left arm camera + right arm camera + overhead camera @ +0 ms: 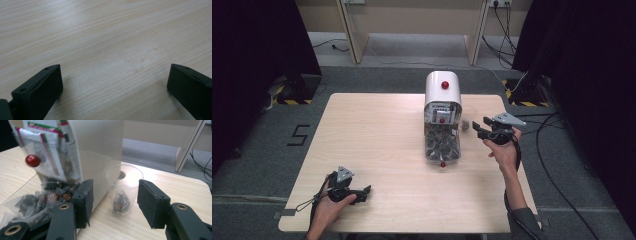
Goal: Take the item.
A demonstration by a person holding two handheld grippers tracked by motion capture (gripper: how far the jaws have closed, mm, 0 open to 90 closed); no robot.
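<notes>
A white dispenser (442,90) with a red knob stands at the table's middle back. Its clear front bin (442,142) holds several dark sachets. Just right of it sits a small clear plastic cup (465,124). In the right gripper view the cup (125,178) stands upright against the dispenser's wall (100,150), with one dark sachet (121,202) inside. My right gripper (115,192) is open, its jaws level and spread on either side of the cup without touching it; it also shows from above (479,127). My left gripper (364,194) rests at the near left, open over bare wood (115,85).
The light wooden table (377,130) has rounded corners; its right edge lies close behind my right hand. Cables (557,165) trail over the grey floor at the right. Pale furniture legs (354,35) stand beyond the table's far edge.
</notes>
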